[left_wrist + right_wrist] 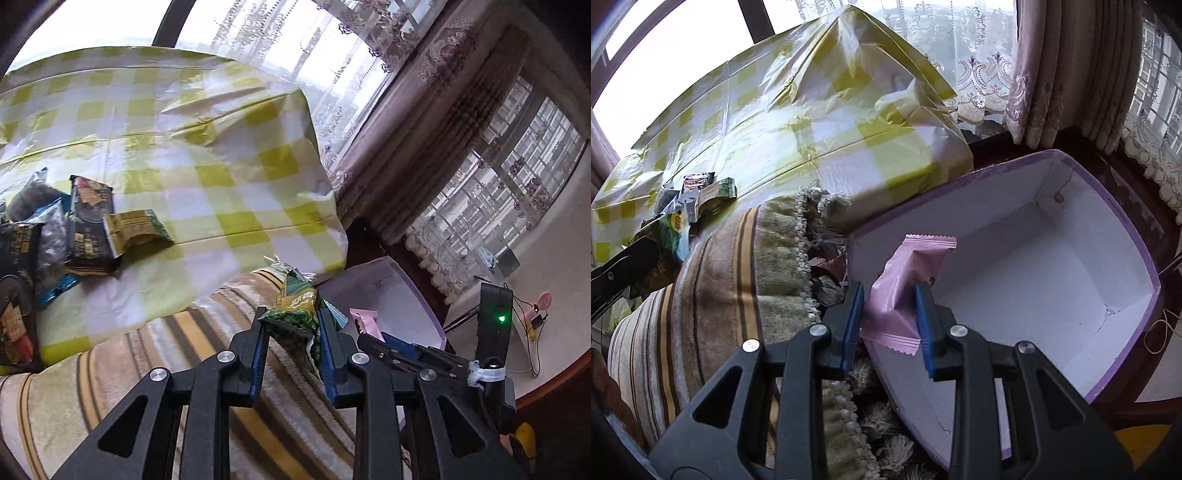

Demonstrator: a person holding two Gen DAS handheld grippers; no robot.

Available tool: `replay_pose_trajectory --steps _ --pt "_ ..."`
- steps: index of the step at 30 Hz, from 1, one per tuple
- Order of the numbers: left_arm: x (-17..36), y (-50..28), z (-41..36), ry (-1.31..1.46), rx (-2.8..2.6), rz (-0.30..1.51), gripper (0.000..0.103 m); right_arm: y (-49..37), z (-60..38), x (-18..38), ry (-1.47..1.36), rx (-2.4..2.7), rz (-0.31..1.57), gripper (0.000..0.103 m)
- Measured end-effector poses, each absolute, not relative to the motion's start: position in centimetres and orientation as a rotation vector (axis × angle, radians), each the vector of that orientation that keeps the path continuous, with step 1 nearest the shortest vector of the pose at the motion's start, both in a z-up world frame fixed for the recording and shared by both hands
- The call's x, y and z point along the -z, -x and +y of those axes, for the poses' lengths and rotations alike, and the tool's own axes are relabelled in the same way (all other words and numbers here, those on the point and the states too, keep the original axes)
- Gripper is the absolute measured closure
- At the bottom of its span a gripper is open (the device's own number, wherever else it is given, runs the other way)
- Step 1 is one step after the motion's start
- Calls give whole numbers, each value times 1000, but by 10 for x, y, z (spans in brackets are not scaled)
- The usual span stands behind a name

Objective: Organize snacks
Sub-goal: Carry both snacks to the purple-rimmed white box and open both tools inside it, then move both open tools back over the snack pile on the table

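Blue pads of the right gripper (889, 315) are pinching a pink snack packet (908, 273) across its lower half, so the wrapper is creasing between them and its crimped top edge is standing up past the fingertips. The packet is hanging over the near left corner of a purple-rimmed box (1123, 221) with a white inside, which is sitting to the right of a striped cushion (713, 280).

In the left wrist view, the left gripper (291, 325) is squeezing a green snack bag (295, 299) between its own blue pads, with the bag's silvery crimped end poking out beyond the tips. It is hovering above the striped cushion, just left of the box, where the pink packet and the right gripper are showing at the near edge.

Farther left, on a surface covered with a yellow-and-white checked cloth (207, 147), a heap of other snack packets (88, 229) is lying well apart from both grippers, dark wrappers and a gold-green one overlapping. Lace curtains (436, 122) are hanging at the far right.
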State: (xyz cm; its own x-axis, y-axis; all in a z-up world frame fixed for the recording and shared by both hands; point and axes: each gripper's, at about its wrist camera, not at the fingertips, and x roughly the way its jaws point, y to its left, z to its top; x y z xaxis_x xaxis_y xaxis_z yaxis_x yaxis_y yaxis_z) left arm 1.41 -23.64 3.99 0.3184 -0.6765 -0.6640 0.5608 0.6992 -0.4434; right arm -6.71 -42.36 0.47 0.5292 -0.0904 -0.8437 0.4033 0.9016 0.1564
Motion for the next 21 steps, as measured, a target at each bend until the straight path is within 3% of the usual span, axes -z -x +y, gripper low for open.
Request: replay_pose_trajectory --steps 5,7,9,11,21 --pt "-34 -15 -268 115 870 981 73 74 -434 -4 -371 317 967 70" --pt "-30 -18 -272 118 869 1005 58 75 -438 -4 -373 325 961 65" --pt "-28 -18 -269 122 850 1008 51 78 -441 -5 -383 335 950 50" --pt "-27 -20 -262 152 844 1013 51 79 -441 -7 -382 344 934 45" --pt "-32 -20 -218 239 713 954 51 74 -420 -20 -264 351 881 42"
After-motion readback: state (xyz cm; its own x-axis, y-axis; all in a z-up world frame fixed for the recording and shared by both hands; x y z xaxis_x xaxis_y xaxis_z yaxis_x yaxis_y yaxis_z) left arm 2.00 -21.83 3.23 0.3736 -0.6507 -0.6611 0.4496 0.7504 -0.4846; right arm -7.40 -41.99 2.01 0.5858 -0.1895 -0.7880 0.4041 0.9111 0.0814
